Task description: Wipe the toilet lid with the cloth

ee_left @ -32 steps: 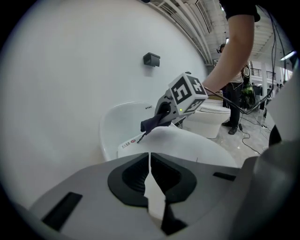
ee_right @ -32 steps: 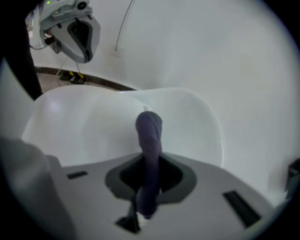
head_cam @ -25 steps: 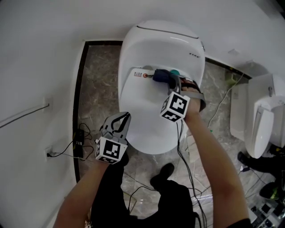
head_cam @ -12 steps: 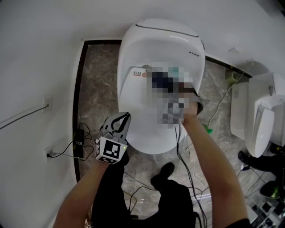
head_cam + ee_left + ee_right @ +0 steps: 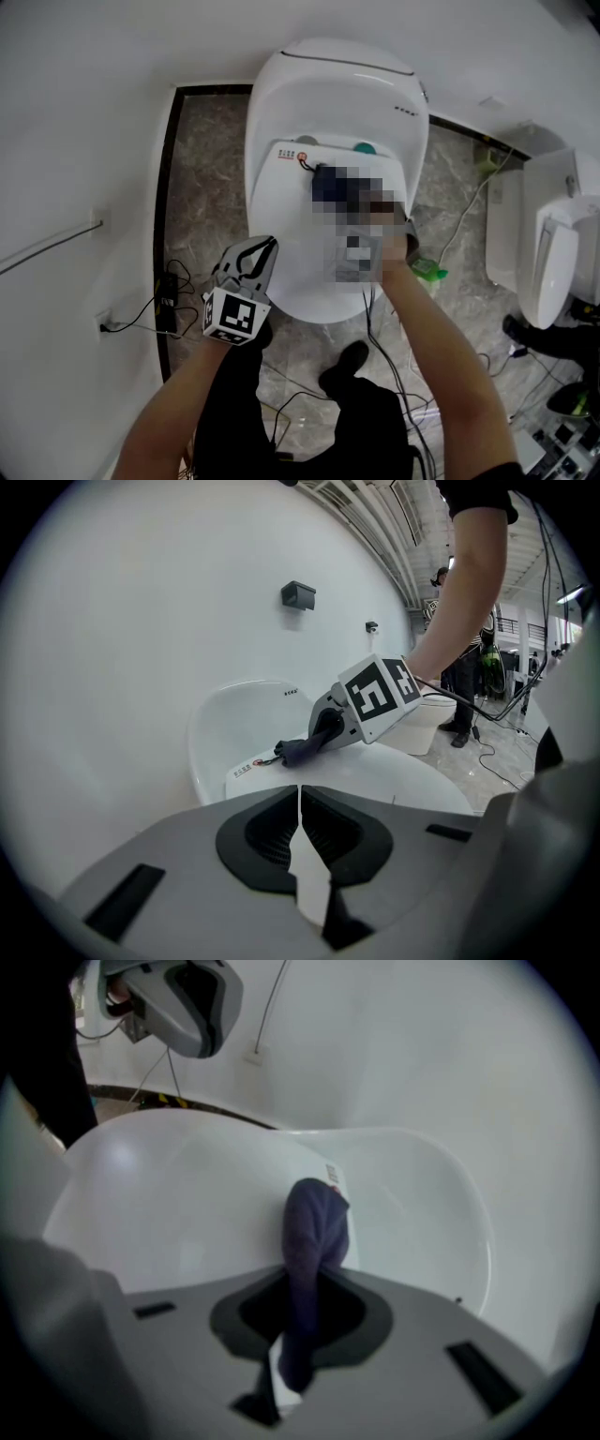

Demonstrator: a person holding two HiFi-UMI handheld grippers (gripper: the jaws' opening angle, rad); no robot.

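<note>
While the right gripper [image 5: 298,1335] pinches the dark cloth [image 5: 314,1227] between its jaws, the cloth's free end rests on the toilet lid [image 5: 305,281] near its back edge. Cloth's long axis runs straight ahead of the jaws. Right arm reaches across the lid. Left gripper [image 5: 267,244] hangs off the lid's front-left edge, jaws together, empty.

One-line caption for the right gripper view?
Right gripper holds a dark cloth against the white toilet lid.
</note>
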